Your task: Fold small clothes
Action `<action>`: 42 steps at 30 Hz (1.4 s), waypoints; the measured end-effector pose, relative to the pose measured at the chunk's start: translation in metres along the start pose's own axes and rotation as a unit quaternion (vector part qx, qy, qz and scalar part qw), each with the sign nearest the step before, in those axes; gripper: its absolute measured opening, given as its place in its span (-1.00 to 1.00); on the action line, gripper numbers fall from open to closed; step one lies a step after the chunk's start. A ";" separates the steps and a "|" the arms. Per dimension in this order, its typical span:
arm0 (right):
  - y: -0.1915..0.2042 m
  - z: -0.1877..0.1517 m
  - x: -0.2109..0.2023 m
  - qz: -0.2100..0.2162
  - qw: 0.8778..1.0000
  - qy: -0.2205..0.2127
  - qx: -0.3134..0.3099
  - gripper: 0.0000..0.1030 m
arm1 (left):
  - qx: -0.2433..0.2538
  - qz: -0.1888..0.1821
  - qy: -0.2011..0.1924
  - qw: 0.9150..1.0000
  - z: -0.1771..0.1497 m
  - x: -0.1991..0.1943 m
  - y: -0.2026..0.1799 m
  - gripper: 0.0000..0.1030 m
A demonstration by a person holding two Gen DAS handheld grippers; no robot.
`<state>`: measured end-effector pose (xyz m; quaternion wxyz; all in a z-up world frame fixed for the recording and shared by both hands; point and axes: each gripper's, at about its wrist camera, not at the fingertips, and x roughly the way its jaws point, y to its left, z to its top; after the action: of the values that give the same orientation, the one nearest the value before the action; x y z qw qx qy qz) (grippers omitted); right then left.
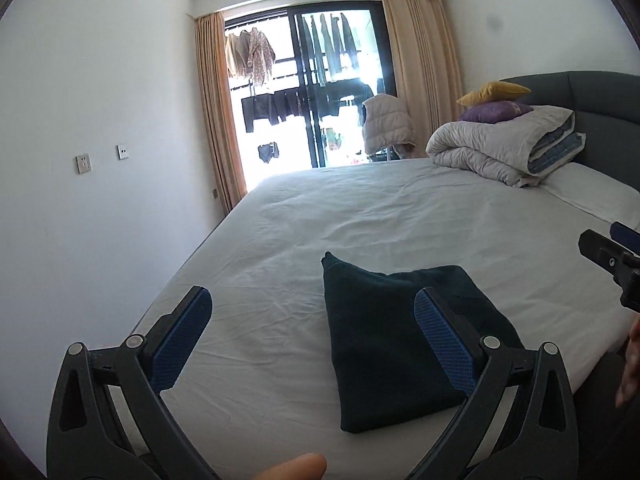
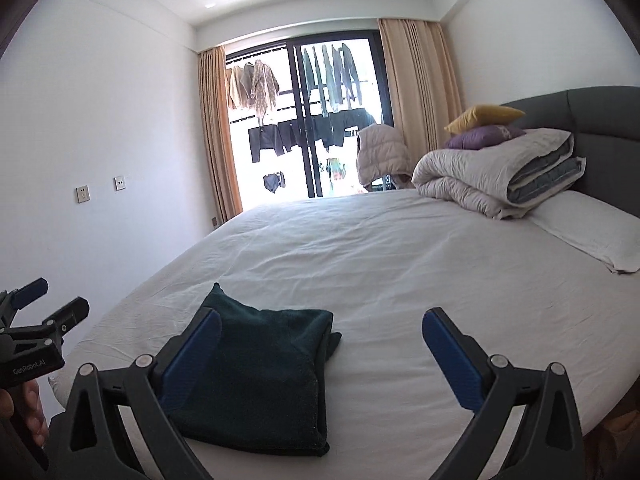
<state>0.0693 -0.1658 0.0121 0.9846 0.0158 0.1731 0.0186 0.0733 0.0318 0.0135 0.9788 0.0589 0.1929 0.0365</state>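
Observation:
A dark green garment [image 1: 384, 332] [image 2: 268, 360] lies folded into a flat, roughly square packet on the white bed sheet [image 1: 360, 216] near the front edge. My left gripper [image 1: 312, 298] hovers above and in front of it, open wide, with nothing between its blue pads. My right gripper [image 2: 322, 316] is also open and empty, raised over the bed just right of the garment. Each gripper shows at the edge of the other's view: the right gripper [image 1: 604, 236] at the far right, the left gripper [image 2: 60, 296] at the far left, held by a hand.
A rolled grey duvet [image 2: 492, 172] with a purple and a yellow cushion on top sits at the bed's head, next to a white pillow [image 2: 592, 228] and a grey headboard. A white wall runs along the left. Behind the bed are a balcony door, curtains and a jacket-draped chair [image 1: 388, 124].

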 end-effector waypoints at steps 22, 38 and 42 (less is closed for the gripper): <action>0.025 -0.043 0.000 -0.046 0.989 0.137 -0.018 1.00 | -0.059 -0.029 0.153 0.986 -0.056 0.030 0.006 1.00; 0.031 -0.066 0.026 -0.032 0.980 0.194 -0.022 1.00 | -0.063 -0.029 0.201 0.977 -0.079 0.074 0.000 1.00; 0.033 -0.068 0.029 -0.028 0.979 0.202 -0.025 1.00 | -0.064 -0.030 0.204 0.976 -0.081 0.078 -0.001 1.00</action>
<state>0.0720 -0.1303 -0.0602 0.9297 -0.0177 0.3679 -0.0023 0.1142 0.0464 -0.0898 0.9213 -0.0181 0.3871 0.0303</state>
